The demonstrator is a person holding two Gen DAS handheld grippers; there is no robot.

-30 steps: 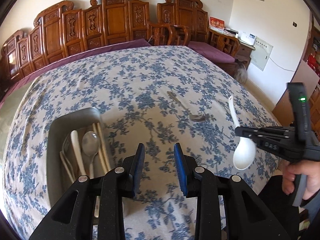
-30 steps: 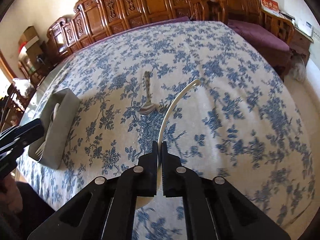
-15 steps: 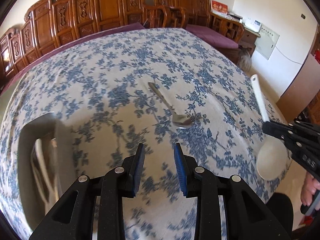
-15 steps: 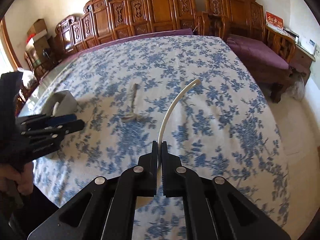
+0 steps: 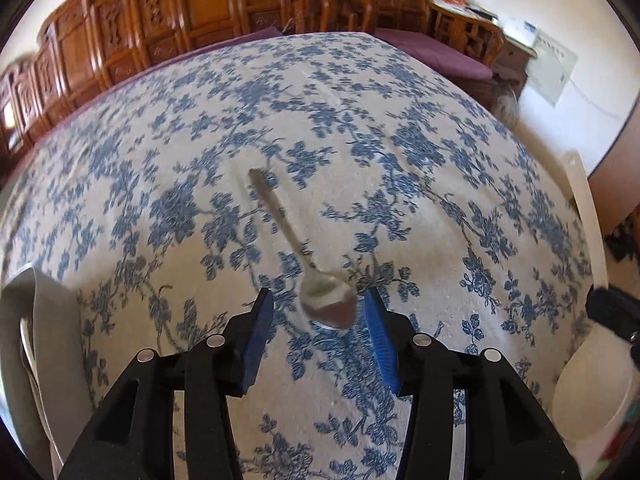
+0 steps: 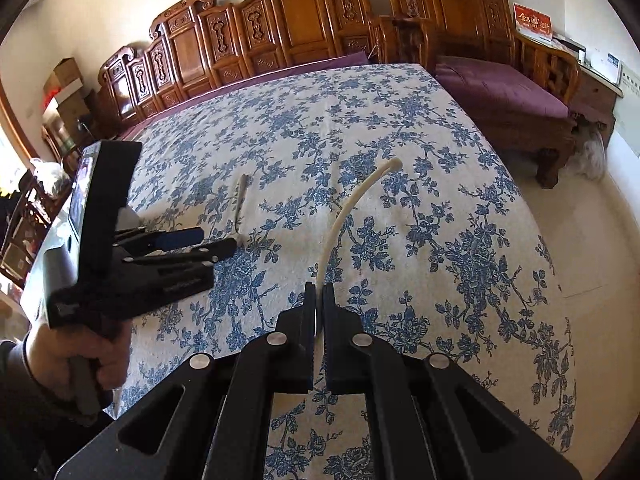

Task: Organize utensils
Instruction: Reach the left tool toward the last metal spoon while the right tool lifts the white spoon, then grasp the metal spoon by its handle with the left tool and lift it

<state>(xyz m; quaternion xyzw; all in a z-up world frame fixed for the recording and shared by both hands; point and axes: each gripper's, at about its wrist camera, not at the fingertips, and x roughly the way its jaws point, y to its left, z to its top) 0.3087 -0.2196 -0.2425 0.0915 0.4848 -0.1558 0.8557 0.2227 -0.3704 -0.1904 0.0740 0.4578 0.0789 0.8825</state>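
Left tool [image 5: 318, 306] hangs over the floral-cloth surface [image 5: 400, 140], jaws opening, the metal spoon [image 5: 320, 296] bowl lying between them, pads not pressing it. Right tool [image 6: 319, 300] clamped tight on the white ceramic spoon [image 6: 352, 200], held above the surface. Grey utensil tray [image 5: 52, 340] at left edge.

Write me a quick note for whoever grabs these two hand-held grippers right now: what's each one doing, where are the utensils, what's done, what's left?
Left gripper: jaws opening, nothing gripped, bowl of the metal spoon between its fingers; the spoon lies on the tablecloth.
Right gripper: shut on the white spoon, held in the air.
Grey tray: at the table's left edge, already holding some utensils.
Left to do: grip the metal spoon, then put both spoons in the tray.
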